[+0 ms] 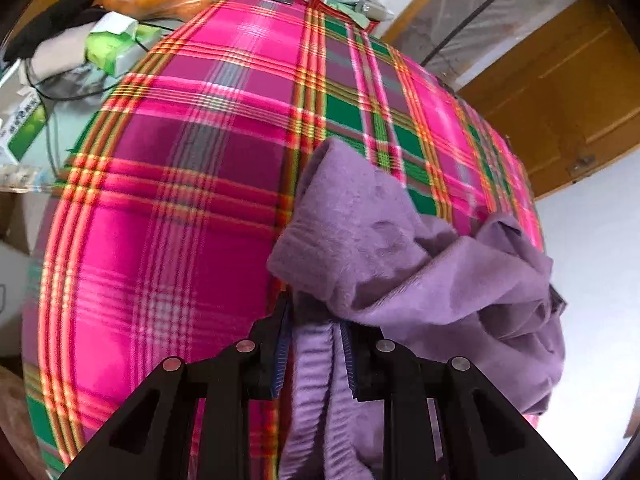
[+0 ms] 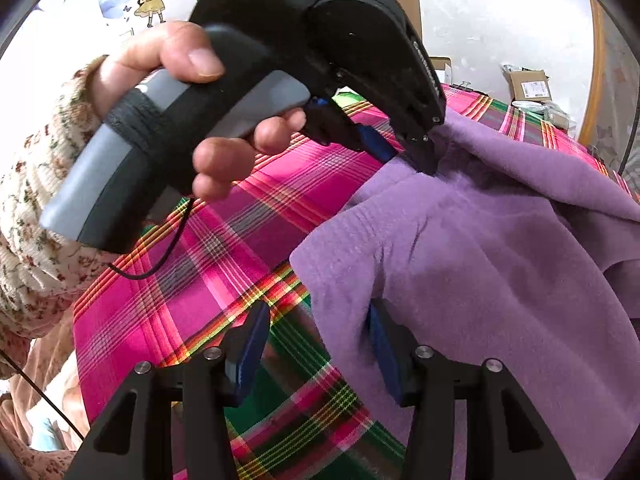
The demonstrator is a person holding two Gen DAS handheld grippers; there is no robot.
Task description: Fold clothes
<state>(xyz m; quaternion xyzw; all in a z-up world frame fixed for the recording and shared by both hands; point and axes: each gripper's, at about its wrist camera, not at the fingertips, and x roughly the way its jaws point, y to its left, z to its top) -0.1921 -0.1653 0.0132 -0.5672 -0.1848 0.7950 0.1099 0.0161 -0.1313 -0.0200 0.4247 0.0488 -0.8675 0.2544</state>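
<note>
Bright, soft daylight fills both views. The plaid cloth (image 1: 168, 184) is smeared by motion blur, the white wall (image 2: 500, 20) is washed out, and fisheye bending darkens the corners.

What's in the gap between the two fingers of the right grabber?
Only the pink plaid cloth far below; the gap is otherwise bare. The right gripper is open, its one finger against the purple garment's edge. The right wrist view shows it.

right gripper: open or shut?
Open. The right gripper has its blue pads spread wide, with the purple garment edge draped over one; nothing is clamped.
</note>
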